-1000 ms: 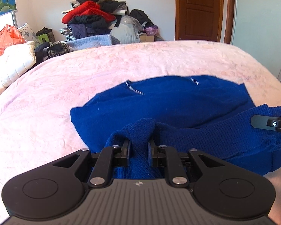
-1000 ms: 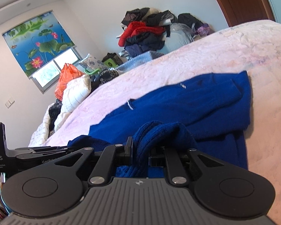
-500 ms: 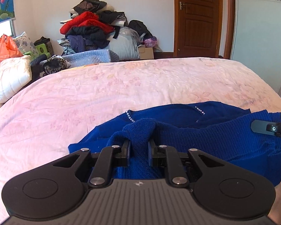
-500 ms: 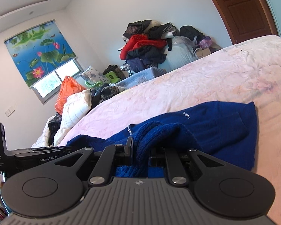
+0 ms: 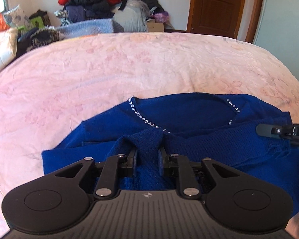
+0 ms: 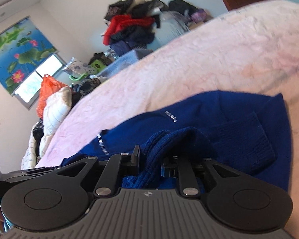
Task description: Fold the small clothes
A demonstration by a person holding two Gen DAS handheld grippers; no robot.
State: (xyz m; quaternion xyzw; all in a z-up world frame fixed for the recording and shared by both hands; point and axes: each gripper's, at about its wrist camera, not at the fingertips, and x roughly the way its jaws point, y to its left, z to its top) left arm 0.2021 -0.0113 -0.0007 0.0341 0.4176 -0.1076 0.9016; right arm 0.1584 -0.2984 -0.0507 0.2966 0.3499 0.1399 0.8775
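A dark blue knit sweater [image 5: 189,123] with a rhinestone-trimmed neckline lies on the pink bed [image 5: 129,69]. Its ribbed lower part is doubled over the body toward the neckline. My left gripper [image 5: 148,155] is shut on a bunched fold of the ribbed hem at the sweater's left side. My right gripper [image 6: 150,159] is shut on another bunch of the same sweater [image 6: 219,119] at its right side. The right gripper's tip also shows in the left wrist view [image 5: 269,130], over the sweater's right edge. The left gripper's body shows at the left edge of the right wrist view.
A pile of clothes [image 5: 93,2] stands against the far wall beyond the bed. A white quilt and an orange bag [image 6: 47,91] lie at the bed's left side. A brown door [image 5: 215,6] is at the back right.
Both grippers have carried the sweater's hem forward over the body toward the neckline and then tilted down toward the bed. Both stay shut on the cloth.
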